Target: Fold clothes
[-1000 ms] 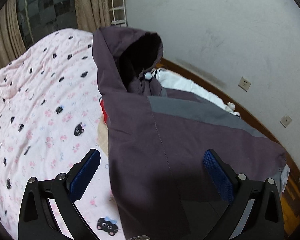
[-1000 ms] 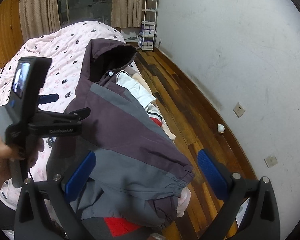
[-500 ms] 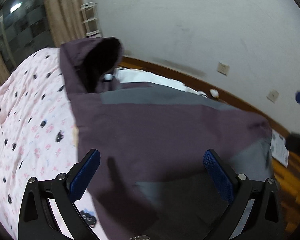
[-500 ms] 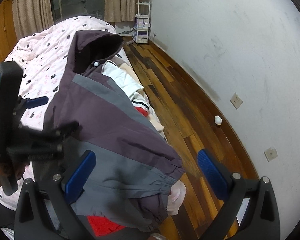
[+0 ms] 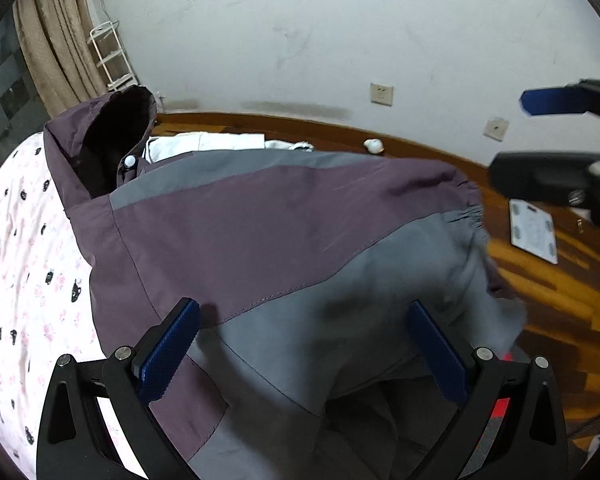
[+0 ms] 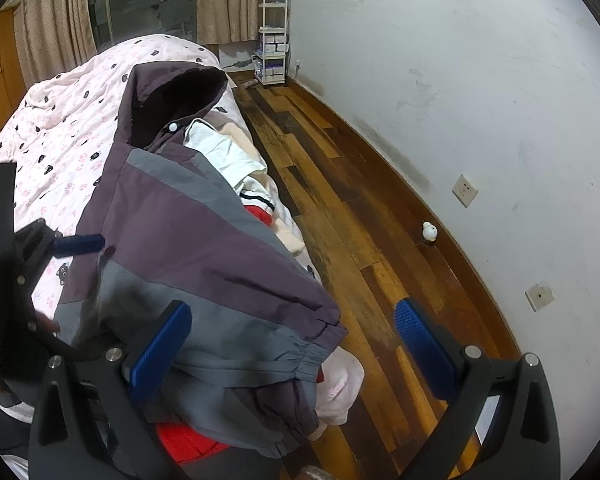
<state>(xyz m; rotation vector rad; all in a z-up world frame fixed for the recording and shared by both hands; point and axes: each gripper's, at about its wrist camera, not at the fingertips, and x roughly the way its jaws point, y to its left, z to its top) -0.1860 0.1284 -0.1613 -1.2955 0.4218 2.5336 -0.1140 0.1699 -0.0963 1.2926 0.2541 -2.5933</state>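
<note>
Right, I have the purple and grey jacket (image 5: 284, 224) spread along the bed's (image 6: 72, 120) floor-side edge, hood (image 6: 168, 100) toward the far end and one sleeve cuff (image 6: 300, 344) drooping over the near corner. It lies on a heap of other clothes (image 6: 236, 160), white and red, so nothing firm backs it.

My left gripper (image 5: 304, 356) hovers over the grey lower panel with its jaws spread wide, holding nothing. My right gripper (image 6: 292, 344) is likewise wide apart and empty, poised above the cuff and the floor (image 6: 340, 208) beside the bed.

I judge the shell light, limp and rather slick, so a flat pinch may slide. The gathered cuff and the stitched seams look thicker; I would take hold there, or at the hem corners, pinching through both layers.
</note>
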